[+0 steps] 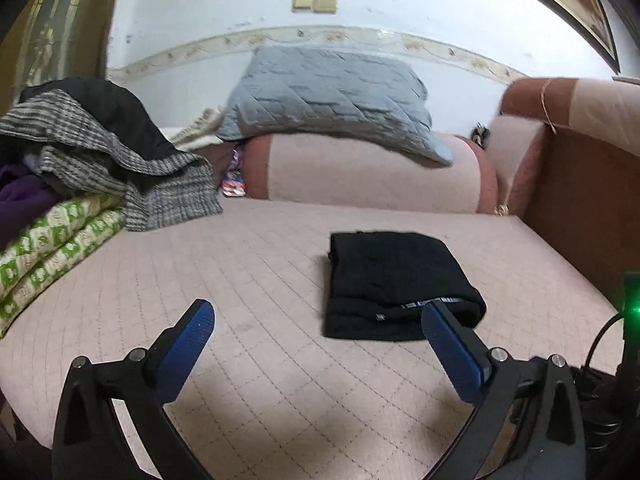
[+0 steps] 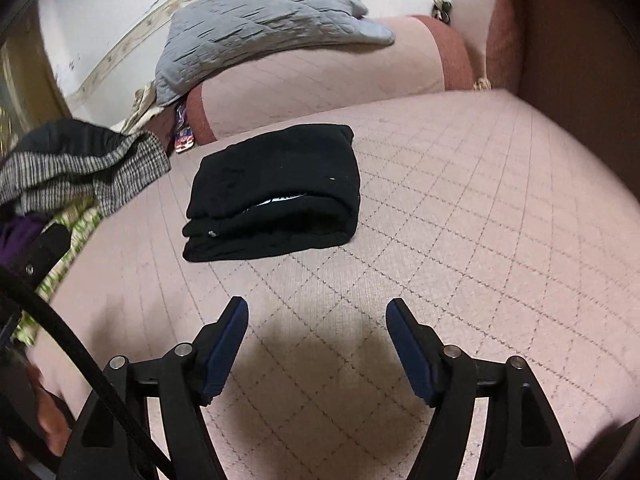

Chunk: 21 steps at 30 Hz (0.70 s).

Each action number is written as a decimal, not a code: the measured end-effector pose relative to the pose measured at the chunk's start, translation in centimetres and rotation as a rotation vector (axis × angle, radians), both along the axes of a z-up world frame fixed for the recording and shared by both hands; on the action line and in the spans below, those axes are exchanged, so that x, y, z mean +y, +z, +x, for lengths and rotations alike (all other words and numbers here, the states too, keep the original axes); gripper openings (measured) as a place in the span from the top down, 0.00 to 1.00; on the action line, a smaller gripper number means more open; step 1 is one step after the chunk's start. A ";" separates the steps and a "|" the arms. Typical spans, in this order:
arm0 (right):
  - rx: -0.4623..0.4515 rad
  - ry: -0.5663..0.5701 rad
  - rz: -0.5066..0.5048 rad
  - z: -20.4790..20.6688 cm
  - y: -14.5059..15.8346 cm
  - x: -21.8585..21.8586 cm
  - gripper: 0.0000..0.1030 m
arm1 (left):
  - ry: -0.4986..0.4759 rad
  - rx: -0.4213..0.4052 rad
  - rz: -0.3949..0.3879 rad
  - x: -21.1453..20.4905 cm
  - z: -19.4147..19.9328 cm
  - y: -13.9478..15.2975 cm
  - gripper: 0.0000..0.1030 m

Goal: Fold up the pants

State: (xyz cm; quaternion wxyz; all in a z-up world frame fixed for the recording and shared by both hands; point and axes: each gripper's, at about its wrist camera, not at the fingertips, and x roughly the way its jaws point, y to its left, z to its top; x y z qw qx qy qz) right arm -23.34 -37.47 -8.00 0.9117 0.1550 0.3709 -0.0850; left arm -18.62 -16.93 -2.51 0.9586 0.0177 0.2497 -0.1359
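Observation:
Black pants (image 1: 396,284) lie folded into a compact rectangle on the pink quilted sofa seat (image 1: 256,264), a strip of waistband showing at the near edge. My left gripper (image 1: 318,312) is open wide, nothing between its blue pads; its right fingertip (image 1: 436,312) overlaps the pants' near edge in the picture. In the right wrist view the same pants (image 2: 276,192) lie ahead and left of my right gripper (image 2: 318,308). That gripper stands open above bare seat (image 2: 460,216), well short of the pants.
A heap of clothes (image 1: 104,152) and a green-patterned blanket (image 1: 52,248) sit at the left. A grey quilted pillow (image 1: 332,96) rests on the pink bolster (image 1: 360,176) at the back. The sofa arm (image 1: 576,184) rises at the right. A black cable (image 2: 64,328) crosses the right wrist view.

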 end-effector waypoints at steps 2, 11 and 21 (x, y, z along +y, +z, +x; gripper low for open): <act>0.004 0.000 -0.013 0.2 -0.1 0.4 0.24 | -0.009 0.047 0.004 -0.1 0.5 -0.6 0.00; 0.040 0.008 0.001 1.1 -1.3 0.3 0.23 | -0.050 0.182 -0.011 -0.4 2.0 -2.6 0.00; 0.056 0.007 0.026 1.4 -2.0 0.2 0.22 | -0.067 0.266 0.039 -1.7 2.5 -4.6 0.00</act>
